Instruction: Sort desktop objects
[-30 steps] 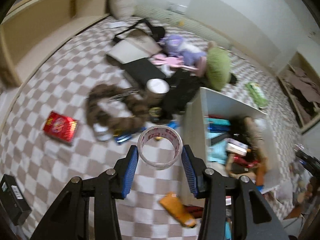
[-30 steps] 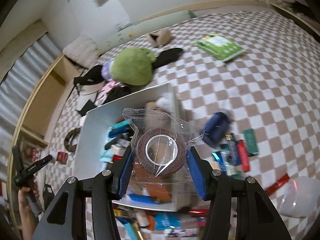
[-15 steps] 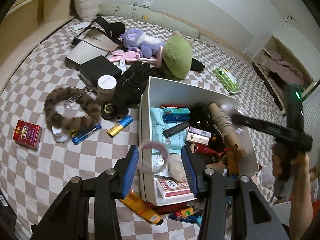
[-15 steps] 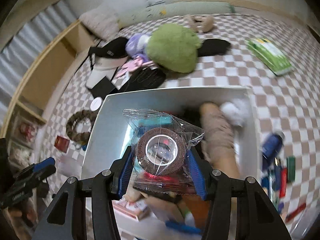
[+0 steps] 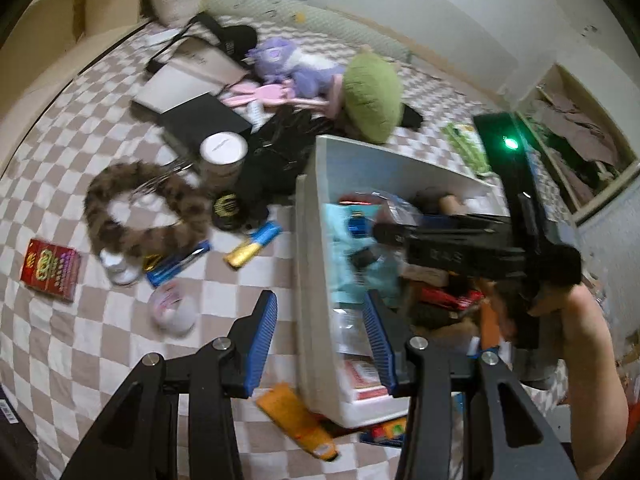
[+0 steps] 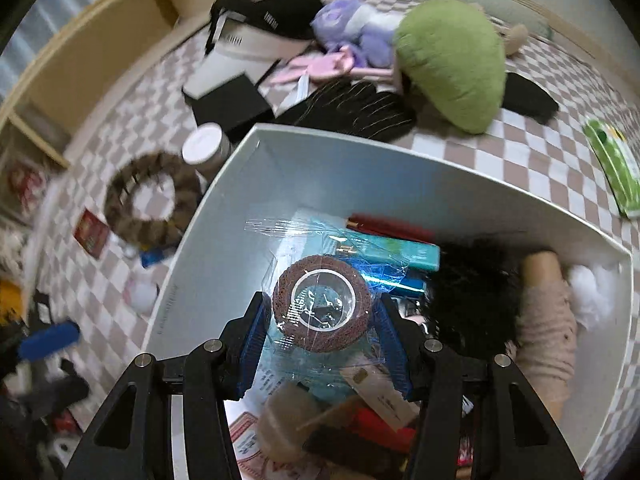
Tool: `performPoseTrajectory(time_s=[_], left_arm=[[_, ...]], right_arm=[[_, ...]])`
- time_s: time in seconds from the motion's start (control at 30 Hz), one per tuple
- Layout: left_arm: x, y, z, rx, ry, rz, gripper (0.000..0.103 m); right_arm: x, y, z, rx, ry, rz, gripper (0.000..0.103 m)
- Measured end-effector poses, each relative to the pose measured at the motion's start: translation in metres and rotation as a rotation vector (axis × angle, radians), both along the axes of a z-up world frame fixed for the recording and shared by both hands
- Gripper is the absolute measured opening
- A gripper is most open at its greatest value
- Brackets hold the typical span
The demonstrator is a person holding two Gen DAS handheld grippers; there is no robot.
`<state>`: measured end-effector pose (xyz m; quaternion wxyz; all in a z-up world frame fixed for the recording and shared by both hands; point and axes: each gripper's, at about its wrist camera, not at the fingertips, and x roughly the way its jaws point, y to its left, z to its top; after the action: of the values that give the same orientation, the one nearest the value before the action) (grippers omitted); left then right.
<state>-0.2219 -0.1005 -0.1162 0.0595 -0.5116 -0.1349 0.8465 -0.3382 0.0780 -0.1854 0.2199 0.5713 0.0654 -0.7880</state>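
A white box [image 6: 320, 160] full of small items sits on the checkered surface; it also shows in the left wrist view [image 5: 308, 264]. My right gripper [image 6: 320, 328] is shut on a brown tape roll in a clear plastic bag [image 6: 320, 304] and holds it over the inside of the box. My left gripper [image 5: 320, 328] is open and empty above the box's left wall. A clear tape roll [image 5: 172, 308] lies blurred on the checkered surface left of the left gripper.
A brown furry ring [image 5: 144, 212], red card box [image 5: 50, 264], white-lidded jar [image 5: 222, 156], blue pen and gold tube lie left of the box. Green plush [image 6: 452, 56], purple plush, black gloves and black case lie behind it. An orange tube [image 5: 296, 424] lies by the box's near corner.
My left gripper has let go of the clear tape roll, which now lies on the checkered surface. My right gripper has carried the bagged brown tape lower into the box.
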Motion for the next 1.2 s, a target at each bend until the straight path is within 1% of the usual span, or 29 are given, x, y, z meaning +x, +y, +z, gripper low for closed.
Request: performPoseTrajectory(time_s=[0.13,0.2,0.27,0.3,0.53,0.63,0.8,0.97,1.1,1.2], left_arm=[[-0.006,-0.035,-0.026,-0.032,-0.061,0.091,0.045],[-0.010,-0.054,-0.041,-0.023,-0.103,0.144,0.045],[-0.014,-0.070,-0.057,-0.007,-0.145,0.194,0.054],[-0.016,-0.075,-0.063,0.000,-0.160,0.212,0.063],[-0.035,-0.078,-0.087,0.041,-0.206,0.233,0.064],[-0.044,-0.069,-0.094,0.065,-0.221,0.209,0.064],[-0.060,-0.061,-0.103,0.105,-0.240,0.215,0.064],[-0.069,-0.056,-0.116,0.081,-0.281,0.231,0.064],[-0.072,-0.056,-0.121,0.060,-0.289,0.238,0.064],[-0.072,-0.059,-0.122,0.061,-0.289,0.247,0.064]], right_arm=[[-0.004,-0.010,-0.010,0.026,-0.001,0.028,0.054],[-0.007,-0.012,-0.014,0.030,-0.002,0.030,0.054],[-0.010,-0.015,-0.017,0.033,-0.004,0.031,0.054],[-0.011,-0.016,-0.018,0.035,-0.008,0.032,0.054],[-0.018,-0.026,-0.028,0.046,-0.035,0.043,0.054],[-0.018,-0.031,-0.029,0.044,-0.041,0.051,0.054],[-0.020,-0.032,-0.029,0.043,-0.045,0.049,0.054],[-0.021,-0.035,-0.030,0.065,-0.045,0.045,0.054],[-0.019,-0.042,-0.031,0.127,-0.020,0.049,0.054],[-0.018,-0.047,-0.033,0.169,-0.004,0.057,0.054]])
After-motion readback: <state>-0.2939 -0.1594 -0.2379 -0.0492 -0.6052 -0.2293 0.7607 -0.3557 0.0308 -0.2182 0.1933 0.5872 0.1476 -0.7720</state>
